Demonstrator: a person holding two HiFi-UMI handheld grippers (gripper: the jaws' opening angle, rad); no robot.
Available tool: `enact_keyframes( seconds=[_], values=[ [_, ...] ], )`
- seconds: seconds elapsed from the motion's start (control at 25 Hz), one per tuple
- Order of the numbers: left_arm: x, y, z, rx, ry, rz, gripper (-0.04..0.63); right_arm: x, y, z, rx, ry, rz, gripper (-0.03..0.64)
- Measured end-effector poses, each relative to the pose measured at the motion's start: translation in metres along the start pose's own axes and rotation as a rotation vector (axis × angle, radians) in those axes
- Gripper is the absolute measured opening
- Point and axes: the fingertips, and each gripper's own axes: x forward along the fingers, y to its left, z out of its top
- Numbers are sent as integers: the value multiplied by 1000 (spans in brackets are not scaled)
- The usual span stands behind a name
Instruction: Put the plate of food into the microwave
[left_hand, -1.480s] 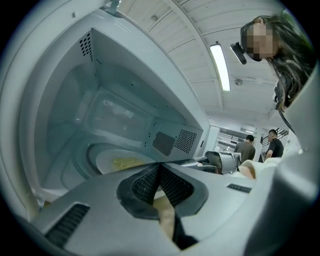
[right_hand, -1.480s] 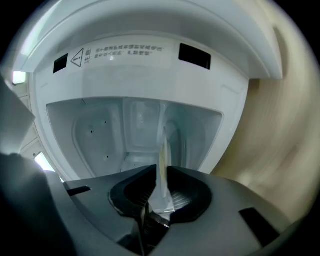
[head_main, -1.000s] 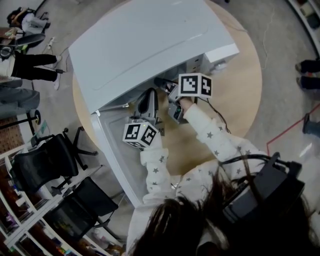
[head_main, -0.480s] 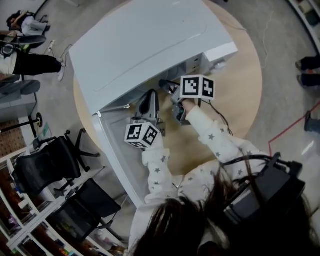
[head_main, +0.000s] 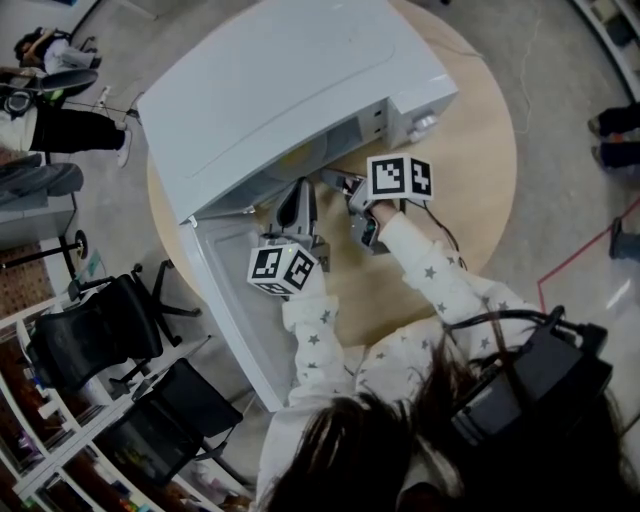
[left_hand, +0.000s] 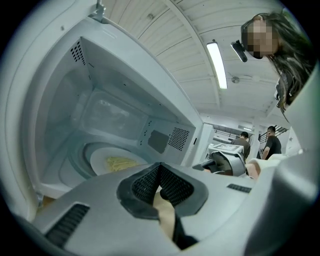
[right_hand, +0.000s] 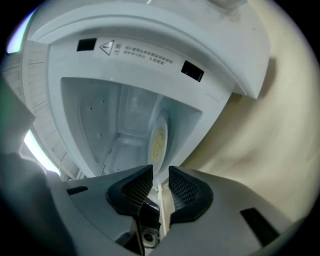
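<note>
The white microwave stands on a round wooden table with its door swung open to the left. A white plate of yellow food lies on the turntable inside, and the right gripper view also catches the plate. My left gripper is at the mouth of the cavity, and its pads meet at the tip with nothing in them. My right gripper is just outside the opening. Its jaws stand a narrow gap apart in front of the plate's edge, holding nothing.
The open door reaches past the table's left edge. Black office chairs and shelving stand on the floor at lower left. People stand at far left, and a red line runs across the floor at right.
My right gripper has drawn back a little from the microwave opening toward me. The left gripper has stayed at the opening.
</note>
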Motion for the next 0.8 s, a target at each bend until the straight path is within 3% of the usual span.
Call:
enact_keyframes(
  seconds=[0.08,0.16,0.24,0.6,0.8],
  values=[
    [-5,-12,6,3,-5,-8,2,-12,12,-3,-2,-1,28,103],
    [-10,-30,6,11,-9,-19,2,-30,16,-8,-11,-3,41,25],
    [-16,-45,1,16,-11,-28,2,-46,17,-14,-16,-1,70,7],
    [-33,-102,12,35,-53,-100,2,-103,50,-27,41,52,230,6],
    [-54,-138,20,46,-57,-133,2,-142,70,-40,-2,91,280,6]
  ],
)
